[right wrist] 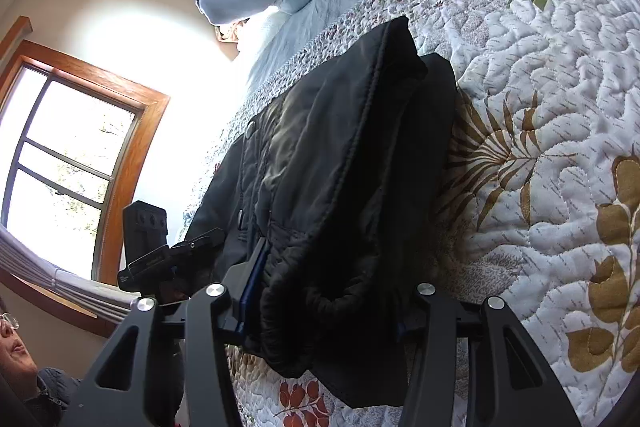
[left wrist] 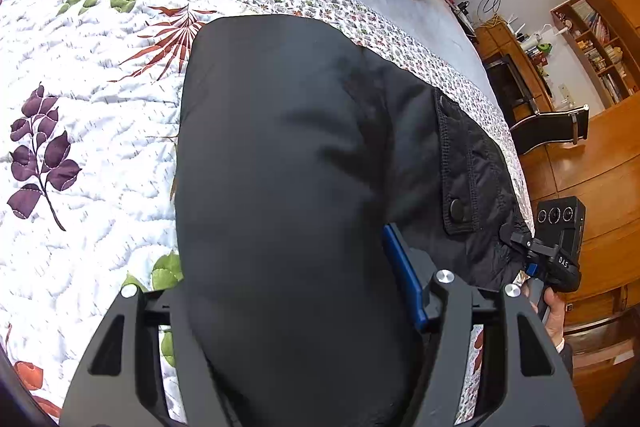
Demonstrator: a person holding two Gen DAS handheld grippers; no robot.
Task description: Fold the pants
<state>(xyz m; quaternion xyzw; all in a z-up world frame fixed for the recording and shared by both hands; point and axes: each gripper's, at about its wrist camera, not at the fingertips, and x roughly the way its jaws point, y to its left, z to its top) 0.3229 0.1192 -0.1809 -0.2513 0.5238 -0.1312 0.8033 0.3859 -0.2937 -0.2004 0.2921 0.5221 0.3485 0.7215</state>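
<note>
black pants [left wrist: 288,167] between both grippers' fingers [left wrist: 404,267] — quilted bed [left wrist: 92,131]

You have matt black padded cloth pants [left wrist: 288,155] with a dull snap, a stitched quilted cotton bedspread [left wrist: 100,131], glossy wood cabinets [left wrist: 608,147], and matt black plastic hand-held gripper arms with 2 shiny metal bolts.
</note>
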